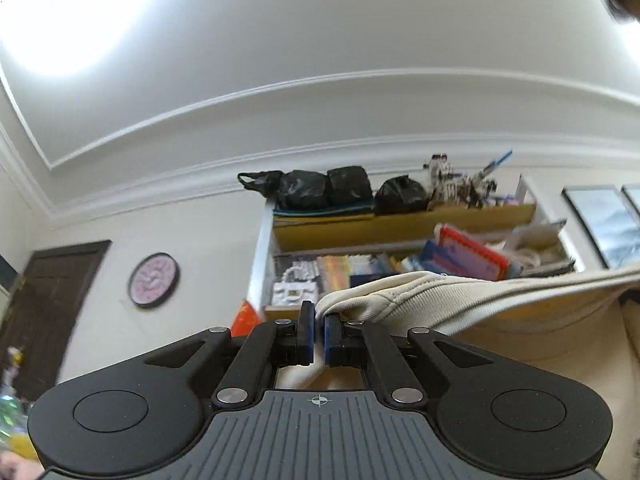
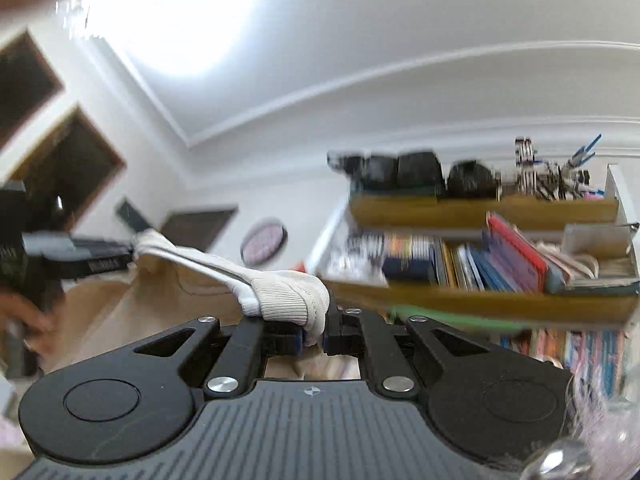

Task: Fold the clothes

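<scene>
A: Item one, nearest: left claw (image 1: 319,334). State?

B: Jaws all but closed, blue pads pinching a fold of the cream garment (image 1: 420,296). Cloth comes up between the pads and bunches just above them.

A: Item two: right claw (image 2: 316,334).

B: Same entry. Jaws nearly closed on the garment (image 2: 280,292), a ribbed hem or cuff heaped over the left finger (image 2: 294,338). Both claws tilt upward, toward the ceiling.

A: Position of the garment relative to each claw?

B: From the left claw, its top edge runs right and leaves that view at the right side. From the right claw, the edge runs left and a little far, to the left claw (image 2: 100,258), seen with cloth at its tip. So the long axis lies left to right, strung between the two claws, top edge fairly taut. The body of the garment appears to hang below; most of it is hidden behind the claw housings.

A: Which hand is nearer the garment?

B: Neither; each holds one end. My judgement: the coming move, a shake-out or lay-down for folding, depends on keeping that span level and stretched.

A: Far items?

B: Bookshelf (image 1: 400,248) with black bags (image 1: 320,188) on top; round clock (image 1: 154,280) on the wall to its left. Well apart from the garment.
</scene>
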### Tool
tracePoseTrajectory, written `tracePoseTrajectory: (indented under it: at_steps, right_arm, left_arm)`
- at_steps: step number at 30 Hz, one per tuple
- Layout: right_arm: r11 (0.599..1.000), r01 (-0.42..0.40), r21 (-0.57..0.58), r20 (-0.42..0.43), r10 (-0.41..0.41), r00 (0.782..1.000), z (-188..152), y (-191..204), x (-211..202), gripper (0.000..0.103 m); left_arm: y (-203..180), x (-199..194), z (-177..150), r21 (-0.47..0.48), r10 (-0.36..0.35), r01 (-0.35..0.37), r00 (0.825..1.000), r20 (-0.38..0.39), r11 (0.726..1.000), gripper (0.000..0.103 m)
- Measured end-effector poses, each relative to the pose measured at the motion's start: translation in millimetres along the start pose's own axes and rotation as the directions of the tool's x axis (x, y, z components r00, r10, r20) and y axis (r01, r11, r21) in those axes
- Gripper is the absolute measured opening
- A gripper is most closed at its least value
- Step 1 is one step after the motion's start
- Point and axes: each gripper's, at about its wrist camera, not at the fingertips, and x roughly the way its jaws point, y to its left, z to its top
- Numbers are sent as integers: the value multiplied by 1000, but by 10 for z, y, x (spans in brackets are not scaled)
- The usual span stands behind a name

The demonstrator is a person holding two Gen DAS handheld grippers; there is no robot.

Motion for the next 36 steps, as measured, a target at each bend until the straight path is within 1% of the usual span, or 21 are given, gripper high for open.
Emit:
tracePoseTrajectory:
  at_steps: [3,5,6,7,9,11,12,13,14,15,16,17,19,25,27,30,31,32,33,34,36]
  right_arm:
    - [997,-21,72,-24,23,999,-40,-112,122,8]
    - [993,-19,114,-143,36,989,-315,-129,331,8]
    - [989,-13,146,-225,46,973,-542,-125,467,8]
    - [983,-4,185,-308,62,949,-820,-104,576,8]
    - [966,24,259,-465,103,880,-1375,-64,795,8]
    - [944,72,321,-614,149,775,-2095,7,975,8]
    - [936,105,337,-690,169,704,-2532,91,1042,8]
    - [934,125,336,-742,181,645,-2870,165,1081,8]
    - [932,145,334,-790,192,583,-3207,239,1121,8]
    - [930,161,329,-821,198,535,-3491,319,1146,8]
    - [929,177,324,-850,204,485,-3774,398,1171,8]
    - [928,189,320,-868,207,452,-3959,414,1227,8]
    - [937,203,286,-890,181,418,-4236,444,1366,8]
    - [941,269,203,-911,81,403,-4571,310,1914,8]
    - [938,301,172,-923,46,383,-4712,307,2057,8]
    - [926,342,158,-949,47,311,-4987,344,2111,13]
    - [924,352,150,-958,47,284,-5072,362,2104,23]
    - [922,362,135,-964,38,265,-5120,381,2084,37]
    - [921,368,128,-966,32,255,-5133,404,2038,44]
    - [920,369,128,-965,30,261,-5118,419,1989,50]
    - [915,381,134,-962,28,270,-5024,441,1867,51]
  left_arm:
    - [117,277,-326,-40,-13,8,991,-132,999,4]
    - [210,474,-760,-44,-18,5,958,-288,999,5]
    - [264,551,-1047,-49,-21,3,926,-377,999,5]
    - [319,626,-1345,-55,-25,0,885,-464,999,5]
    - [439,716,-2102,-61,-32,-10,760,-650,998,5]
    - [538,752,-2859,-61,-33,-25,609,-793,998,5]
    - [557,745,-3175,-54,-33,-23,548,-836,998,5]
    - [574,738,-3490,-47,-31,-19,487,-873,999,5]
    - [575,744,-3781,-33,-27,-6,437,-899,999,5]
    - [576,775,-4023,-23,-25,10,399,-917,1000,5]
    - [581,820,-4162,-18,-23,17,380,-925,1000,5]
    - [602,889,-4318,-18,-23,16,365,-931,1000,5]
    - [635,1093,-4516,-32,-32,6,345,-938,999,5]
    - [673,1446,-4842,-60,-52,-14,355,-933,998,5]
    - [592,1556,-5016,-61,-62,12,307,-950,998,9]
    - [575,1578,-5233,-68,-73,31,211,-975,997,15]
    - [623,1526,-5202,-71,-76,28,212,-974,997,27]
    - [672,1475,-5171,-74,-78,26,212,-974,997,47]
    - [720,1423,-5140,-78,-81,24,213,-974,997,59]
    - [769,1372,-5109,-81,-84,21,213,-973,996,75]
    - [868,1266,-5039,-86,-88,17,216,-972,996,79]
